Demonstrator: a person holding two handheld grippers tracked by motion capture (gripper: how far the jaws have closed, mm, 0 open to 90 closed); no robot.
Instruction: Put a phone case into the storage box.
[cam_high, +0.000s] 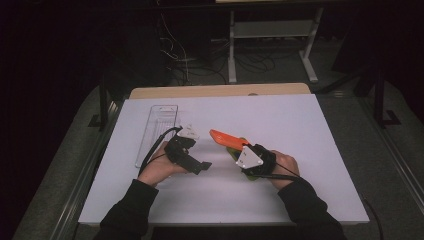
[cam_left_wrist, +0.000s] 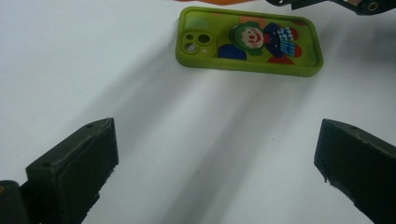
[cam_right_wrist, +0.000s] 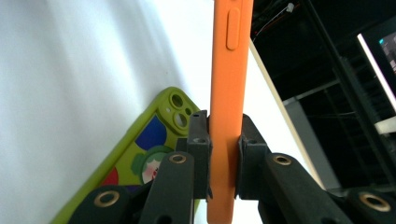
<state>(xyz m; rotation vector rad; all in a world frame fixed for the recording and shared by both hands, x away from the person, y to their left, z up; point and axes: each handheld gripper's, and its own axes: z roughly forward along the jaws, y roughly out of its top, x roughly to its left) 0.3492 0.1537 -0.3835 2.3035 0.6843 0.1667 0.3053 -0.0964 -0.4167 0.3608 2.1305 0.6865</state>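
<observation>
My right gripper is shut on an orange phone case, seen edge-on in the right gripper view as an orange phone case pinched between both pads and held just above the table. Under it lies a green phone case with a cartoon clown print, flat on the white sheet, also seen as the green phone case below the jaws. My left gripper stands open a short way left of the green case, nothing between its jaws.
A clear plastic tray lies at the left of the white table sheet, just beyond my left hand. A wooden edge runs along the back, with dark floor, cables and a metal stand behind.
</observation>
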